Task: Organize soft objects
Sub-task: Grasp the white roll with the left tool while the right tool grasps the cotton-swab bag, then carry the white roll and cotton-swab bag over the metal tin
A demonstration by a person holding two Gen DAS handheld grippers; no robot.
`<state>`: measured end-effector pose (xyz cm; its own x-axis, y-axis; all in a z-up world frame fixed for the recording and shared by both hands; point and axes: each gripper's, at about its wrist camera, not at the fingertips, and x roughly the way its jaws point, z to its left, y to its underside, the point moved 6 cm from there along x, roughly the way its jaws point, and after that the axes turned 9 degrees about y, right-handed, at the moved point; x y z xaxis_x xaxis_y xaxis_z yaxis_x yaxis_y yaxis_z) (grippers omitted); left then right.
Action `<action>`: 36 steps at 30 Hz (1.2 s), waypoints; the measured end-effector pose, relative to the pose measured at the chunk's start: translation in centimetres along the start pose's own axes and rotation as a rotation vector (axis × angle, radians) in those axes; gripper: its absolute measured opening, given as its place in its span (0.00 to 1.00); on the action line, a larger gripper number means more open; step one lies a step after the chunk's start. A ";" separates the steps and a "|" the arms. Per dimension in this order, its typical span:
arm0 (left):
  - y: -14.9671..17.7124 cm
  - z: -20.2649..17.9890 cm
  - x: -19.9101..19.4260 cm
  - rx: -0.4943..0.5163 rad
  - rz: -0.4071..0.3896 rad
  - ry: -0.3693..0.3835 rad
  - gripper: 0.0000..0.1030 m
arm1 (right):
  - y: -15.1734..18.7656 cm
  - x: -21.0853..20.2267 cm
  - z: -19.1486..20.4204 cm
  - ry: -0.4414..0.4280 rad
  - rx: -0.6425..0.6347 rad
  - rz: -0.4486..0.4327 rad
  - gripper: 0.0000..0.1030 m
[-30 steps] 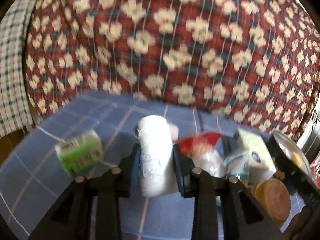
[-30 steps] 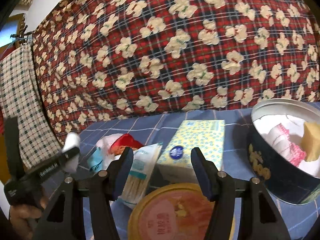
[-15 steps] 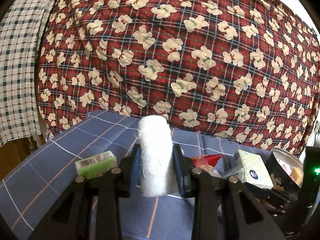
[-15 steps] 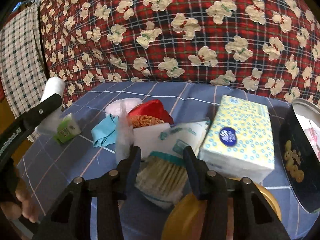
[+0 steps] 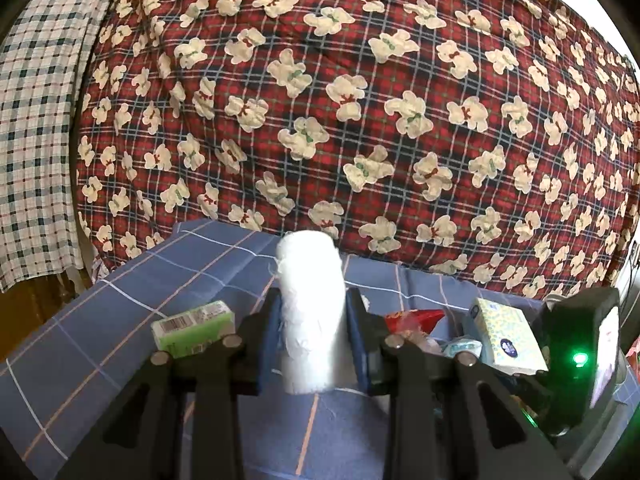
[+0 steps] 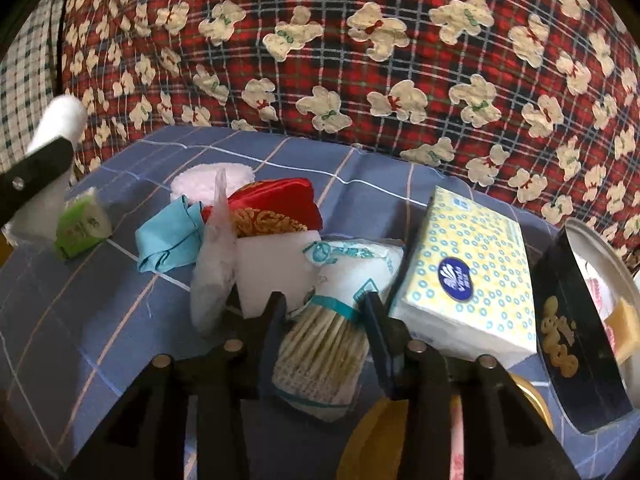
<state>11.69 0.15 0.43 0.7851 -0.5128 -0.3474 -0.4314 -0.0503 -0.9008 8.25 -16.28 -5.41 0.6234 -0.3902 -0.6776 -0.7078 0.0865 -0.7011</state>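
Moved: right gripper (image 6: 325,330) now down over clear packet of cotton swabs (image 6: 327,354), jaws closing around it | left gripper (image 5: 312,334) clamps fuzzy white roll (image 5: 310,312) upright above blue checked cloth (image 5: 120,360) | boxy dotted tissue pack (image 6: 464,268) beside swabs | dark round tin (image 6: 576,344) holds pink-white fabric, yellow block.

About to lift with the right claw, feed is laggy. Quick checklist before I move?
1. Left claw gripping white roll: ok.
2. Swab pack between right claw fingers: ok.
3. Right claw fully clamped: not ok, jaws closing.
4. Tissue pack clear of the right finger: cannot tell, it lies very close.
5. Tin open for drop-off: ok.
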 end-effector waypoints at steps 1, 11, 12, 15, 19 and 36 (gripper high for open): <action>0.0 0.0 0.0 -0.002 0.001 0.002 0.30 | 0.1 -0.2 -0.3 -0.015 0.018 -0.005 0.34; 0.2 -0.3 0.4 0.011 -0.004 0.015 0.30 | -0.8 -4.8 -2.3 -0.303 0.225 -0.205 0.22; 0.3 -0.4 0.4 0.015 -0.005 0.018 0.30 | -0.9 -5.3 -2.3 -0.298 0.219 -0.231 0.22; 0.3 -0.8 0.4 0.031 -0.013 0.025 0.30 | -1.1 -6.9 -2.4 -0.324 0.221 -0.303 0.22; 0.4 -1.5 0.5 0.027 -0.012 0.078 0.30 | -1.0 -7.8 -3.4 -0.301 0.223 -0.348 0.22; 2.1 -6.8 0.3 0.138 0.013 0.076 0.30 | 0.5 -10.3 -7.5 -0.224 0.228 -0.452 0.22</action>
<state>7.96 -5.91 0.17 0.7416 -0.5765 -0.3432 -0.3718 0.0726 -0.9255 -1.07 -19.10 2.92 0.9216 -0.2324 -0.3108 -0.2785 0.1618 -0.9467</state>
